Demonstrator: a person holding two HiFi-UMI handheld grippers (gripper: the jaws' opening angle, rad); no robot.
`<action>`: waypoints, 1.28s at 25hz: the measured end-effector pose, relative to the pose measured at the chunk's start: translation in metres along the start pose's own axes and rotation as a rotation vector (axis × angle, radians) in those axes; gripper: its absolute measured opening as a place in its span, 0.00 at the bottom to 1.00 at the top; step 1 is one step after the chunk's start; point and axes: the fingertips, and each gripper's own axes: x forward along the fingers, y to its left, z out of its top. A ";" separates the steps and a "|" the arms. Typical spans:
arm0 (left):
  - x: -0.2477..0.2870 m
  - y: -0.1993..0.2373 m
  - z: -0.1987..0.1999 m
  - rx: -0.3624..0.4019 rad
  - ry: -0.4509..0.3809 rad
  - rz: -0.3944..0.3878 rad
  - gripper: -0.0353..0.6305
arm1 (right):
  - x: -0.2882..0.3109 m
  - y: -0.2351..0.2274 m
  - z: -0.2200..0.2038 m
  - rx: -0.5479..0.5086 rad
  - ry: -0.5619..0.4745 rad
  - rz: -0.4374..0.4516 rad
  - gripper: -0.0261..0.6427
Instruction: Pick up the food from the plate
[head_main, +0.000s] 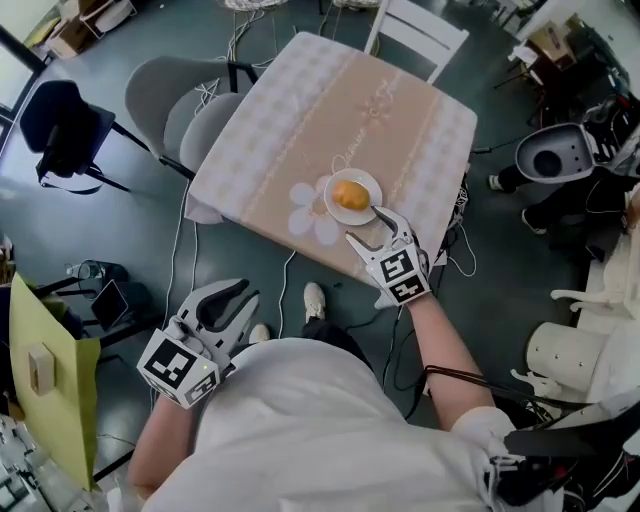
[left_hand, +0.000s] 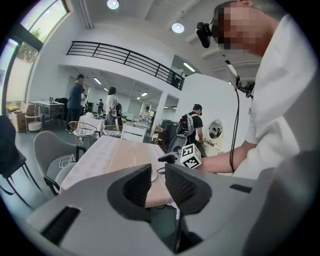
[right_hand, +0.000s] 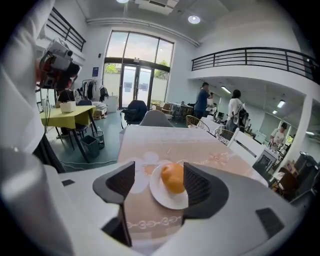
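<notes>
Far left, off the desk (head_main: 300, 130) and over the grey floor: left gripper (head_main: 240, 296), jaws parted by only a narrow gap, nothing between them. Further right, near the desk's front corner, on the pale checked cloth beside a flower print: white plate (head_main: 329, 203), with the food (head_main: 350, 194), a round orange lump, at its middle. Just right of that: right gripper (head_main: 364, 225), jaws spread wide, tips close by the plate's near rim, food in line with the gap and ahead of it, pressed by neither pad.
</notes>
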 end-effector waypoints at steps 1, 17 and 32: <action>0.002 0.003 0.000 -0.004 0.003 0.021 0.17 | 0.012 -0.007 -0.006 -0.018 0.021 0.016 0.50; -0.016 0.040 0.002 -0.100 -0.022 0.311 0.17 | 0.119 -0.038 -0.053 -0.179 0.212 0.199 0.56; -0.038 0.036 0.002 -0.049 -0.042 0.218 0.17 | 0.076 -0.024 -0.024 -0.026 0.149 0.114 0.57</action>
